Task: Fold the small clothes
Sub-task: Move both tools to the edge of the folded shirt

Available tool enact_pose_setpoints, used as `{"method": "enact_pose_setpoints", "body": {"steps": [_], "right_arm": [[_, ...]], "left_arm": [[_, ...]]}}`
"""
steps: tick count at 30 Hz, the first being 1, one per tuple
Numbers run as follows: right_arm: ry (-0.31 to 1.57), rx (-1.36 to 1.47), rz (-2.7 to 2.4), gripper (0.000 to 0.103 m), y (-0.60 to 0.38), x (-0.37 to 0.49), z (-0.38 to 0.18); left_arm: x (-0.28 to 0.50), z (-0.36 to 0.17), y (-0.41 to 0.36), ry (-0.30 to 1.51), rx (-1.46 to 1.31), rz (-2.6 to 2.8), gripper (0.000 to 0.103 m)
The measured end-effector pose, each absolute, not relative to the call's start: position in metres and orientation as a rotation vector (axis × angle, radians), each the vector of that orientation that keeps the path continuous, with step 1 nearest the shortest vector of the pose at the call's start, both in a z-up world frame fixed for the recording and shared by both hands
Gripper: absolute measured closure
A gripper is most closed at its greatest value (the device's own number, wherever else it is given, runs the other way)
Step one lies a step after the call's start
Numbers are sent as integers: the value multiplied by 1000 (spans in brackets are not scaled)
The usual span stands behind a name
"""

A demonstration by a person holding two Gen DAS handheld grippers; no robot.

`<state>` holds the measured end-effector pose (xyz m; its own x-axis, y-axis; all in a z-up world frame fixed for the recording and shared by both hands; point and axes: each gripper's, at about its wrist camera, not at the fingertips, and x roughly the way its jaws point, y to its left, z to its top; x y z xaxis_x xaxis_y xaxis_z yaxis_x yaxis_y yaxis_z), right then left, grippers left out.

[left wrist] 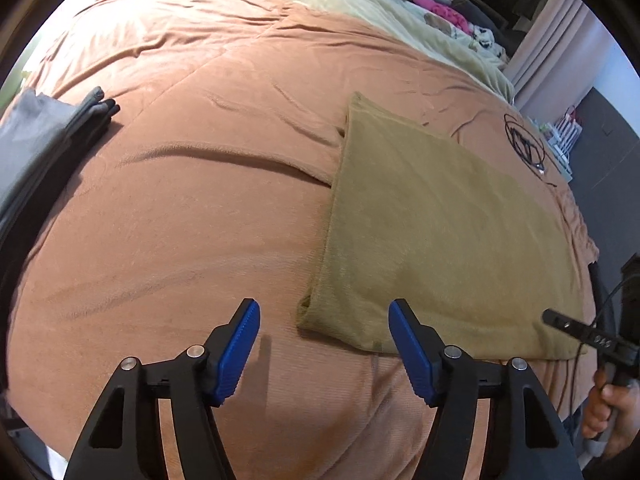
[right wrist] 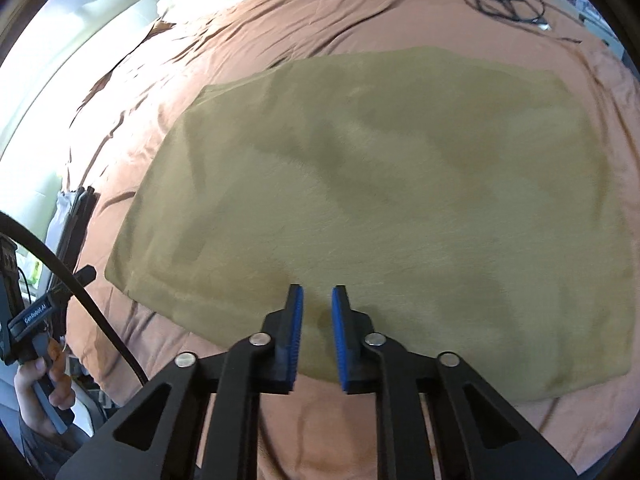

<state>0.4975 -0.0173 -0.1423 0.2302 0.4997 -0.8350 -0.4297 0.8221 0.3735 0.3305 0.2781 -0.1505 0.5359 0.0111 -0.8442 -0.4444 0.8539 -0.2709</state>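
An olive-green cloth (left wrist: pixel 436 232) lies folded flat as a rectangle on the orange-brown bedspread (left wrist: pixel 192 208). My left gripper (left wrist: pixel 324 312) is open wide and empty, hovering just off the cloth's near left corner. In the right wrist view the same cloth (right wrist: pixel 380 184) fills the middle. My right gripper (right wrist: pixel 317 294) is open with a narrow gap, empty, just above the cloth's near edge. The right gripper's handle and hand show at the far right of the left wrist view (left wrist: pixel 600 344).
A stack of folded grey and dark clothes (left wrist: pixel 44 152) lies at the left of the bed. A coiled black cable (left wrist: pixel 524 144) rests on the bedspread beyond the cloth (right wrist: pixel 504 0). A cream blanket (left wrist: pixel 380 4) and soft toys lie at the far end.
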Motion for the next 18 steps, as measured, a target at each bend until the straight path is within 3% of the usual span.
{"method": "enact_pose_setpoints", "body": {"steps": [5,10,18], "right_arm": [[1213,79,688,98,-15,499,-156],[1236,101,697,98,-21,503,-171],[1213,125,694,98,-31,499,-175]], "left_arm": [[328,-158,286,983,-548,248,44],[330,-170,288,1004,-608,223,47],[333,-191,292,1016,-659,232,69]]}}
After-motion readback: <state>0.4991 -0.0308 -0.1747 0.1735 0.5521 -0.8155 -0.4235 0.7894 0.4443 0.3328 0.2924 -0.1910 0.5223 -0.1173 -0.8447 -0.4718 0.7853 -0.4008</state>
